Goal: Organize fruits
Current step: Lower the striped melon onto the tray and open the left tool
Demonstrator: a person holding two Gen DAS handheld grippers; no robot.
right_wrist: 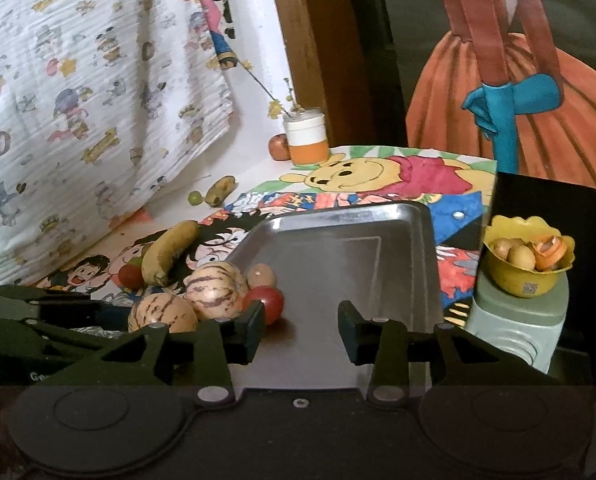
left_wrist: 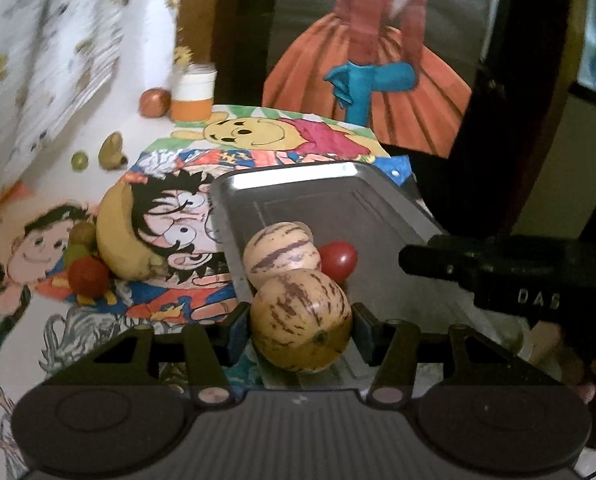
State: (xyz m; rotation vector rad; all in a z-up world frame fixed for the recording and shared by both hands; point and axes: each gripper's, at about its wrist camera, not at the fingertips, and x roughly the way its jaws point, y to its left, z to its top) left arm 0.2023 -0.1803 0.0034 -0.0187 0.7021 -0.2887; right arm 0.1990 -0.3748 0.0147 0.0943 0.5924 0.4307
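My left tongs point(left_wrist: 301, 326) clamp a striped melon point(left_wrist: 301, 320) over the steel tray's point(left_wrist: 290, 176) near corner for release beside its twin point(left_wrist: 280, 250), while my right tongs point(right_wrist: 301, 328) hang open, empty.

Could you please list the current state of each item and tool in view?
Left tool: shut on a striped melon over the tray's near edge.
Right tool: open, empty, above the steel tray.
Second striped melon: resting in the tray.
Red tomato: in the tray, beside it.
Banana: lying on the cartoon cloth.
Yellow bowl: upright, filled.
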